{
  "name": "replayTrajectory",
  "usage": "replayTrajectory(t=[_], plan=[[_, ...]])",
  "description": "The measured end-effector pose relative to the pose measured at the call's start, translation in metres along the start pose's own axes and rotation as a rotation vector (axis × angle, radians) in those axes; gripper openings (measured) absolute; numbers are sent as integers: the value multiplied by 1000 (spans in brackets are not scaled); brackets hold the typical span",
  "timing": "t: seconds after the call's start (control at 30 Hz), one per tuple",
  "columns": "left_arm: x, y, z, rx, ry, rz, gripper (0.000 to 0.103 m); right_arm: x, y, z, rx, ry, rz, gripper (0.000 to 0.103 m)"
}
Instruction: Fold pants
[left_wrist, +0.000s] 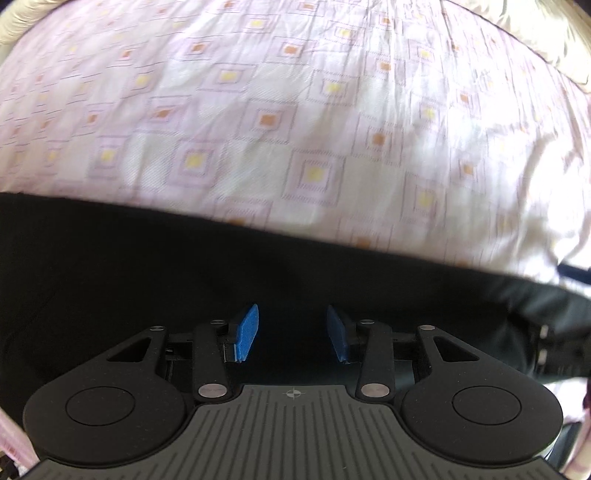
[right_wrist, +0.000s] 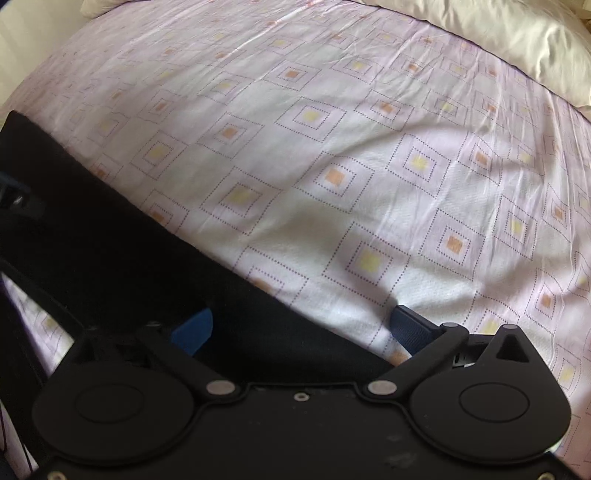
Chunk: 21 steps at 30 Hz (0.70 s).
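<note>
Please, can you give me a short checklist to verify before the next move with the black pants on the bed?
1. Black pants lie on the patterned sheet: ok.
2. Left hand-held gripper is over the pants, pads apart: ok.
3. Cloth between the left pads: cannot tell, dark on dark.
4. Right hand-held gripper is wide open across the pants' edge: ok.
5. Right pads pressing on cloth: not ok, not yet.
6. Pillow is apart from the pants: ok.

Pants (left_wrist: 184, 266) on bedsheet (left_wrist: 295, 110)
</note>
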<state>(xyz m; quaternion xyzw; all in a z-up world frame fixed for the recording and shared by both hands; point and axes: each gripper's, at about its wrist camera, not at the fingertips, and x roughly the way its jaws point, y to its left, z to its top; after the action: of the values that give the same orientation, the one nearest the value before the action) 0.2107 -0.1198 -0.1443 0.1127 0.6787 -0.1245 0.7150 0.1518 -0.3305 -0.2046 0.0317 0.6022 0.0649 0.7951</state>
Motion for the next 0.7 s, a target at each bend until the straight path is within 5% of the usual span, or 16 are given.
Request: replayTrajectory(t=[0.1, 0.17, 0.23, 0.47, 0.7], plan=[[4, -2, 10, -13, 10, -41, 40, -14, 8, -6, -69, -5, 14, 77], [6, -3, 17, -25, 17, -59, 40, -26, 18, -12, -108, 3, 25, 27], [5, -4, 23, -38, 21, -78, 40, -34, 30, -21, -178, 1, -21, 8], [5, 4, 45, -142, 39, -122, 40, -70, 64, -69, -261, -76, -24, 8], [11, 16, 56, -209, 82, -120, 40, -82, 98, -110, -305, -42, 1, 8]])
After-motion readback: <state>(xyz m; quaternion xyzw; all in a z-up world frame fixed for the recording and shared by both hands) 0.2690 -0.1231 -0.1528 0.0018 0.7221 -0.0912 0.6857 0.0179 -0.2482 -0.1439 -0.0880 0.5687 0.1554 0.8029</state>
